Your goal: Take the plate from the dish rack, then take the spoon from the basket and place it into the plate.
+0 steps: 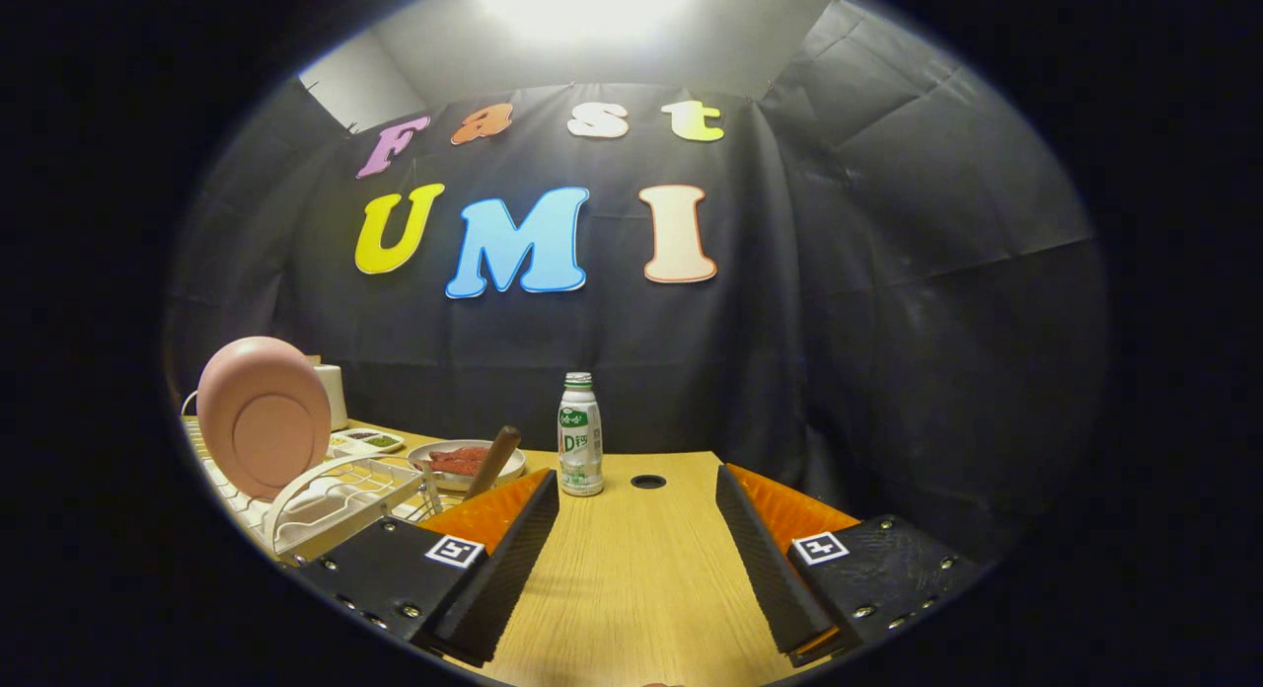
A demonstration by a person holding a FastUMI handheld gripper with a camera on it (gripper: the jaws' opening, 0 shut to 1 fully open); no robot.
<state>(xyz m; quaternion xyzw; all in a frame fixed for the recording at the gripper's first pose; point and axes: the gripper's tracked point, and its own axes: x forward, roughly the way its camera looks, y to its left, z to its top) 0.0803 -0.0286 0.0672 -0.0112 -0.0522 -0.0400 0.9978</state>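
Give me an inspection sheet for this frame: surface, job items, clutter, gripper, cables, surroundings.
Surface: wooden table, bare between the fingers, with a round hole.
Job's things: pink plate upright in the white dish rack, left of the fingers; spoon and basket cannot be told.
Clutter: bottle upright beyond the fingers; dish of red food with a brown handle leaning on it; small tray behind.
Gripper: gripper open, holding nothing.
Cables: nothing seen.
Surroundings: black cloth wall.
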